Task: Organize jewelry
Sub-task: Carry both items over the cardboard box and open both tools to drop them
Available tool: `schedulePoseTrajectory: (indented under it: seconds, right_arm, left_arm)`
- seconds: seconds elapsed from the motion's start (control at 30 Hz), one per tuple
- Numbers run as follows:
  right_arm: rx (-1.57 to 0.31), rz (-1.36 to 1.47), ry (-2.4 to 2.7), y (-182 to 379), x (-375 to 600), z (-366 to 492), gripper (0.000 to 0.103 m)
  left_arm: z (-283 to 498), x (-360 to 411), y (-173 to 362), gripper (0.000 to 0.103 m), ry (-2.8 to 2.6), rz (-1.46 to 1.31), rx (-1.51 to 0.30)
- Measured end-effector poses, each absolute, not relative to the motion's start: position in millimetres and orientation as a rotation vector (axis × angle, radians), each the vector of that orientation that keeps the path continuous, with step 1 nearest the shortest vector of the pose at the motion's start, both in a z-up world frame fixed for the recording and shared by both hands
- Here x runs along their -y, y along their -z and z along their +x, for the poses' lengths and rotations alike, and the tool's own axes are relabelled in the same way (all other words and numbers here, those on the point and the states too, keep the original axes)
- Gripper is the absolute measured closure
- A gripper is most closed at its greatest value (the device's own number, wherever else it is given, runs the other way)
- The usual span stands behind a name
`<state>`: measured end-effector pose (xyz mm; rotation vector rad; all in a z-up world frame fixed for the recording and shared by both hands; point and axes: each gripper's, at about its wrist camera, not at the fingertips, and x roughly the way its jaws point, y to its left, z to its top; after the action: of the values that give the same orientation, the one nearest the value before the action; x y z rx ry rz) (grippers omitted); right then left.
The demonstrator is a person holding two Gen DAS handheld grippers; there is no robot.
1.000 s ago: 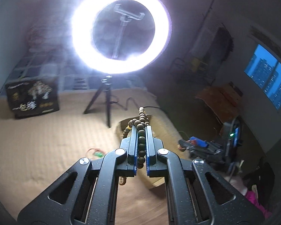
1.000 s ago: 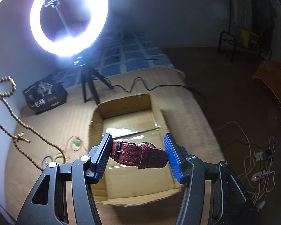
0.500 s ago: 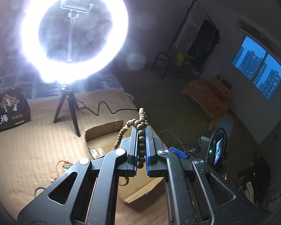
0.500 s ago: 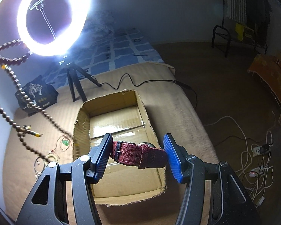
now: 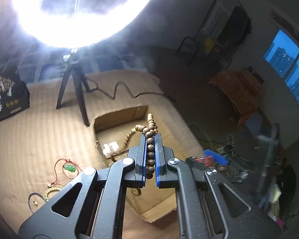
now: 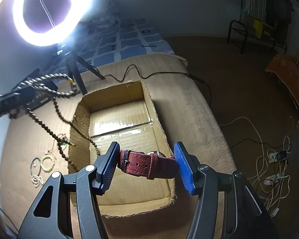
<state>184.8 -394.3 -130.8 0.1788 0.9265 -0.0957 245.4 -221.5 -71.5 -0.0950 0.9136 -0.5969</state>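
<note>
- A tan ribbed bed cover carries everything.
- On it: an open cardboard box, the ring light's tripod, a black printed box.
- Left of the cardboard box lie a green pendant on red cord, a pale bead bracelet and a thin dark bangle.

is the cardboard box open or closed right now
Open. The cardboard box has no lid or flaps over it; its taped floor shows from above.

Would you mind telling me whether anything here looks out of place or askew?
The long bead strand held by the left hand-held gripper straddles the cardboard box wall, part inside, part outside. The box's rim is ragged. Several jewelry pieces lie outside on the mat.
</note>
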Motion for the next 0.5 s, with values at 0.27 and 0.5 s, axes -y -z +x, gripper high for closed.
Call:
schedulePoseTrajectory:
  seconds: [0.27, 0.5]
  right_arm:
    - [-0.963, 0.155, 0.082, 139.0, 387.1, 188.5, 0.047]
    - [-0.987, 0.126, 0.076, 145.4, 380.8, 189.7, 0.045]
  left_arm:
    - [257.6, 224.8, 109.2, 0.099, 0.574, -0.063, -0.976]
    - [259.3, 237.4, 112.5, 0.099, 0.608, -0.038, -0.987]
